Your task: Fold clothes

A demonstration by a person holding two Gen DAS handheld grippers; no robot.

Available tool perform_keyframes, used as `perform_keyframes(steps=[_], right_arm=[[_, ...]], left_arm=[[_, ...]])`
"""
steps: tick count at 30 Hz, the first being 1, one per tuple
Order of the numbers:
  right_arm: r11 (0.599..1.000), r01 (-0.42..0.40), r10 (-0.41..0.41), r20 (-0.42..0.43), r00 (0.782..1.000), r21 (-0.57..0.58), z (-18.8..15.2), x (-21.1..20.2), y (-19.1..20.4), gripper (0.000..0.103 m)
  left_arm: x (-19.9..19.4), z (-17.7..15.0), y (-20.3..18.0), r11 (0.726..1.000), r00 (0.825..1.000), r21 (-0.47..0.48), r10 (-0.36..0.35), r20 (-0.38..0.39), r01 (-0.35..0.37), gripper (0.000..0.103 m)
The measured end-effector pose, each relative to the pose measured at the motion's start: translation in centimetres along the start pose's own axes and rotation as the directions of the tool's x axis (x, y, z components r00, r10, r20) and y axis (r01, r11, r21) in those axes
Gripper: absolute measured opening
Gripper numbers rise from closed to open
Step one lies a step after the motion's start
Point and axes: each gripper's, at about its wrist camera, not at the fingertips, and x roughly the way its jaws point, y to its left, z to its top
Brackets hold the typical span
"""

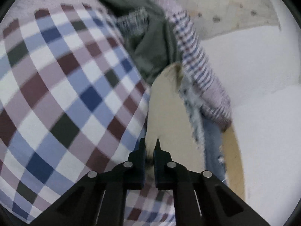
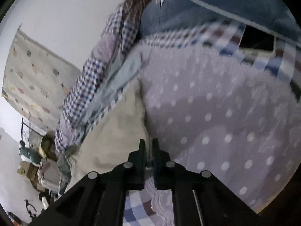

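Observation:
A beige garment runs from the clothes pile down into my left gripper, which is shut on its near edge. In the right wrist view the same beige garment spreads to the left of my right gripper, whose fingers are pinched on a fold of it. That fold lies right beside a pink dotted cloth. The pile behind holds a dark green garment, a small-check shirt and a pale denim piece. The shirt also shows in the right wrist view.
A large-check bedsheet covers the left. A blue pillow lies beyond the pink cloth. A white wall and a patterned curtain stand behind the pile. Boxes and clutter sit on the floor at far left.

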Motion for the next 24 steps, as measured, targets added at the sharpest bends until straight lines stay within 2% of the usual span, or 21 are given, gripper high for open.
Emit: perform_keyframes(steps=[3, 6, 9, 11, 13, 14, 16, 18, 20, 23, 24], right_arm=[[0.998, 0.057, -0.057, 0.048, 0.997, 0.014, 0.3, -0.6, -0.6, 0.004], [0.993, 0.112, -0.115, 0.096, 0.989, 0.032, 0.6, -1.1, -1.1, 0.007], [0.993, 0.114, -0.110, 0.115, 0.987, -0.023, -0.1, -1.6, 0.1, 0.009], [0.992, 0.108, -0.099, 0.124, 0.987, -0.070, -0.6, -2.0, 1.2, 0.016], [0.988, 0.102, -0.086, 0.132, 0.987, -0.116, -1.2, -2.3, 2.2, 0.027], [0.985, 0.099, -0.080, 0.136, 0.988, -0.139, -1.5, -2.4, 2.8, 0.032], [0.978, 0.093, -0.067, 0.143, 0.987, -0.186, -2.1, -2.8, 3.8, 0.038], [0.965, 0.089, -0.052, 0.150, 0.987, -0.249, -2.9, -3.0, 5.3, 0.039], [0.924, 0.084, -0.028, 0.151, 0.988, -0.374, -4.6, -2.9, 8.1, 0.040], [0.819, 0.048, 0.023, 0.116, 0.993, -0.572, -8.3, -2.1, 12.6, 0.041], [0.769, 0.028, 0.040, 0.092, 0.995, -0.639, -9.9, -1.6, 14.2, 0.041]], left_arm=[[0.1, 0.0, 0.3, 1.000, 1.000, -0.005, 0.030, -0.003, -0.030, 0.005], [-0.1, -0.3, 1.4, 0.997, 0.999, -0.059, 0.044, -0.026, -0.046, 0.006], [0.0, -0.8, 1.7, 0.994, 0.996, -0.071, 0.076, -0.051, -0.079, 0.009], [0.2, -1.3, 1.5, 0.994, 0.994, -0.061, 0.084, -0.068, -0.088, 0.013], [0.3, -1.6, 1.5, 0.995, 0.994, -0.060, 0.074, -0.086, -0.079, 0.034], [0.3, -1.8, 1.5, 0.996, 0.994, -0.062, 0.059, -0.090, -0.065, 0.037], [0.2, -2.0, 1.5, 0.997, 0.995, -0.063, 0.030, -0.098, -0.036, 0.050], [0.2, -2.0, 1.3, 0.998, 0.995, -0.064, 0.003, -0.102, -0.010, 0.060], [0.2, -2.1, 1.2, 0.998, 0.994, -0.062, -0.009, -0.110, 0.002, 0.065], [0.6, -2.1, 0.8, 0.999, 0.993, -0.048, 0.003, -0.116, -0.009, 0.069], [0.8, -2.1, 0.7, 0.999, 0.993, -0.042, 0.010, -0.116, -0.015, 0.070]])
